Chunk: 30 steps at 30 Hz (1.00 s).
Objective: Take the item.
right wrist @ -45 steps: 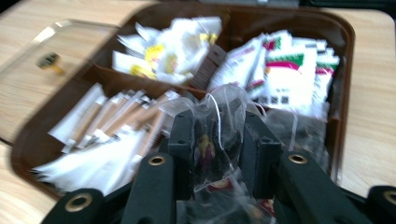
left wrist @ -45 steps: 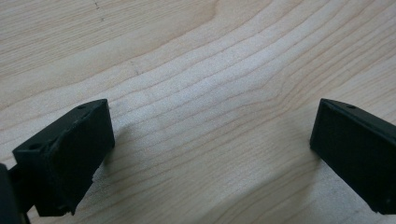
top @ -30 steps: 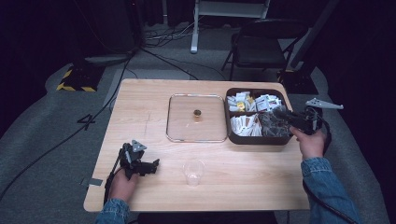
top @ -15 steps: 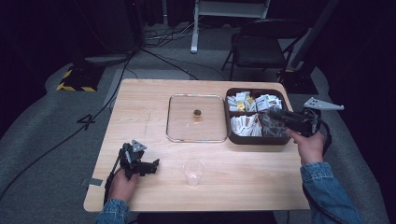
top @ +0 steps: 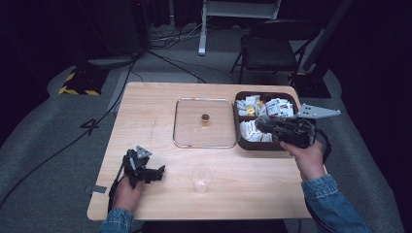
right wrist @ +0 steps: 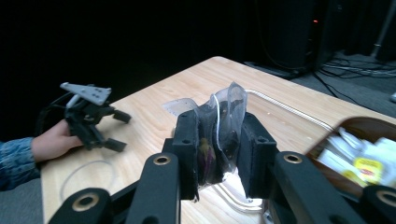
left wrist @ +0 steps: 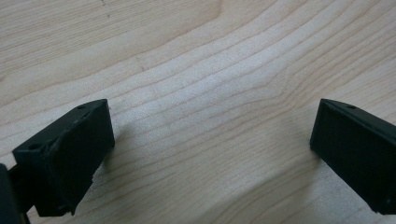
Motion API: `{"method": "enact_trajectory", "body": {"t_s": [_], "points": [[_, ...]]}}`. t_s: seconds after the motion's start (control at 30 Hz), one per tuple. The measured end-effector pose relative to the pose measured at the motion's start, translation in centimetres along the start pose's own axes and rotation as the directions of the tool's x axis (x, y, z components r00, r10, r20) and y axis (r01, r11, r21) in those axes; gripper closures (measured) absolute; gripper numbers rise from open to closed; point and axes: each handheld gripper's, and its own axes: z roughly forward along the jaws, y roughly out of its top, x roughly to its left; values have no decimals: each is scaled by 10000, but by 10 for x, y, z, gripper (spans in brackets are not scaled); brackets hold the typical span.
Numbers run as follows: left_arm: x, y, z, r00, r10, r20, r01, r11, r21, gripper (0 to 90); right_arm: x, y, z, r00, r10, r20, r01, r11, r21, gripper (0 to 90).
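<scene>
Your right hand-held gripper (right wrist: 218,154) is clenched on a small clear plastic sachet with something dark inside (right wrist: 219,135), pinched low between the black jaws so that most of the film stands loose above them; in the high view that right hand-held gripper (top: 265,124) hangs over the near left part of the dark brown tray packed with white and yellow packets (top: 286,145). The film is thin and slick, so a sharp swing or a slackened squeeze could let the sachet slide out and fall among the packets, where it would be hard to pick out again. The clear disposable plastic cup (top: 201,178) stands alone near the front of the pale wooden surface (top: 145,111), and it looks light enough to tip or skate away if a jaw or the trailing cable brushes it. The square glass lid with a small brass knob (top: 205,122) lies flat just beside the tray, so a low pass to the left could clip that knob. Your left hand-held gripper (top: 155,172) rests on the surface near the front left, jaws spread wide with bare wood between them (left wrist: 210,140), well apart from the cup. What the sachet holds is hard to read through the creased film; it may be a tea bag, but I cannot be sure. The tray's near wall and its contents there are covered by your right hand (top: 305,158).
</scene>
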Motion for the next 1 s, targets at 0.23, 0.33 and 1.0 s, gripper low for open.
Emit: {"method": "enact_trajectory", "body": {"t_s": [0.23,0.33,1.0], "points": [[0,1,1,10000,29,-17,-29,10000,-17,1,20,6,12,9988,-299,-380,308,9993,232,717],[1,1,1,10000,60,0,-60,10000,-10,1,28,8,16,9978,-405,-533,422,9986,316,717],[0,2,2,10000,30,29,-30,10000,-26,1,80,9,55,9891,-803,-1235,934,9902,1042,714]]}}
